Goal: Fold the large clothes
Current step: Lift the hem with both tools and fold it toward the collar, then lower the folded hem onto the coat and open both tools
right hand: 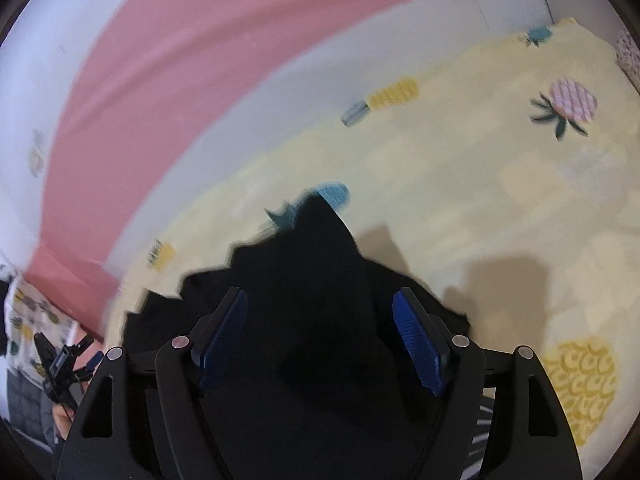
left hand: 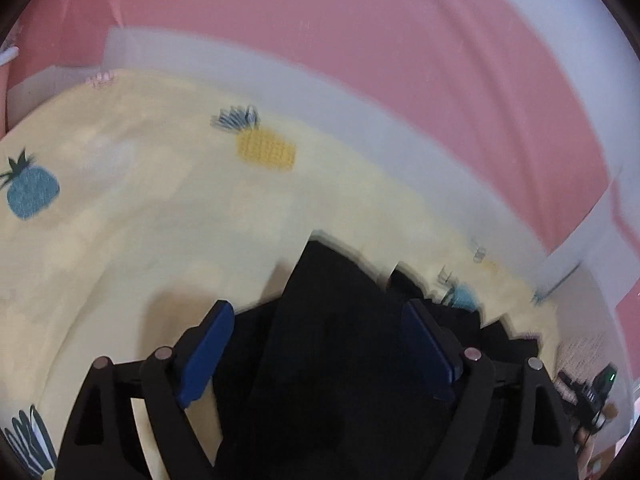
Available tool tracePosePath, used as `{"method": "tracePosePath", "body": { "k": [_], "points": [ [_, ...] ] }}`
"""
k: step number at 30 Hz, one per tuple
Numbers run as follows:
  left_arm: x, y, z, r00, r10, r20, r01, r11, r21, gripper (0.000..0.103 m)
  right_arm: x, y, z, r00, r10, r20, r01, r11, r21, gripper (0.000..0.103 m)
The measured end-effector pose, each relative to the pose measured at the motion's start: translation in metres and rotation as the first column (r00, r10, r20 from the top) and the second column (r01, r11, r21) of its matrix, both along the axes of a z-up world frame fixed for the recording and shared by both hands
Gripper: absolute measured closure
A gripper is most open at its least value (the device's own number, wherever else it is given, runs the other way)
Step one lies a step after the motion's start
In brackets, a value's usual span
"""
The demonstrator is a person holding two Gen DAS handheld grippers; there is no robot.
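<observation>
A black garment [left hand: 332, 320] lies bunched on a pale yellow bedsheet with pineapple prints; it also shows in the right wrist view [right hand: 304, 300]. My left gripper [left hand: 318, 320] is open, its blue pads spread wide on either side of the cloth, which passes between and under them. My right gripper [right hand: 320, 308] is also open, with the black cloth between its blue pads. Neither pair of pads presses the cloth. The other gripper shows small at the right edge of the left view [left hand: 592, 396] and at the left edge of the right view [right hand: 60, 364].
The yellow pineapple sheet [left hand: 160, 208] covers the bed [right hand: 480, 200]. A white and pink wall [left hand: 360, 40] runs along the far side of the bed [right hand: 200, 60]. A patterned pillow or cloth [right hand: 28, 320] lies at the left.
</observation>
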State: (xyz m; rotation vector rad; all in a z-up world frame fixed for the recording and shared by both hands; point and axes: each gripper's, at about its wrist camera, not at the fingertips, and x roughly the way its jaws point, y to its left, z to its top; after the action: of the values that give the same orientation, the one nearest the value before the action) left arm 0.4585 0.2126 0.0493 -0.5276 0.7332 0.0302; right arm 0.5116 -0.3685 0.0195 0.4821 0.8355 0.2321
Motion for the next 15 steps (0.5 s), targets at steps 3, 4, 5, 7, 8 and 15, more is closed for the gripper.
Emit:
{"method": "tracePosePath", "body": {
  "k": [3,4,5,7,8,15],
  "points": [
    [0.015,-0.012,-0.029,0.993,-0.060,-0.104,0.059,0.998,-0.014,0.017,0.009,0.004,-0.020,0.997,0.009,-0.075,-0.009,1.000,-0.004,0.028],
    [0.020,-0.018,-0.037,0.988,-0.076,-0.134,0.077,0.997,-0.002,0.024,0.012,0.005,-0.024,0.996,0.016,-0.093,-0.017,1.000,-0.015,0.029],
    [0.024,-0.024,-0.041,0.984,-0.086,-0.156,0.091,0.996,0.023,0.044,0.017,0.009,-0.026,0.994,0.030,-0.106,-0.034,0.999,-0.039,0.052],
    [0.024,-0.037,-0.038,0.988,-0.061,-0.142,0.080,0.987,0.137,0.071,0.019,0.016,-0.023,0.994,0.038,-0.102,-0.047,0.995,-0.093,0.088],
    [0.023,-0.040,-0.031,0.993,-0.054,-0.106,0.071,0.984,0.161,0.081,0.020,0.020,-0.018,0.996,0.038,-0.082,-0.049,0.990,-0.133,0.091],
    [0.047,-0.042,-0.021,1.000,0.020,-0.012,-0.017,0.975,0.220,0.083,0.048,0.022,-0.038,0.999,-0.027,-0.042,0.016,0.969,-0.245,0.092]
  ]
}}
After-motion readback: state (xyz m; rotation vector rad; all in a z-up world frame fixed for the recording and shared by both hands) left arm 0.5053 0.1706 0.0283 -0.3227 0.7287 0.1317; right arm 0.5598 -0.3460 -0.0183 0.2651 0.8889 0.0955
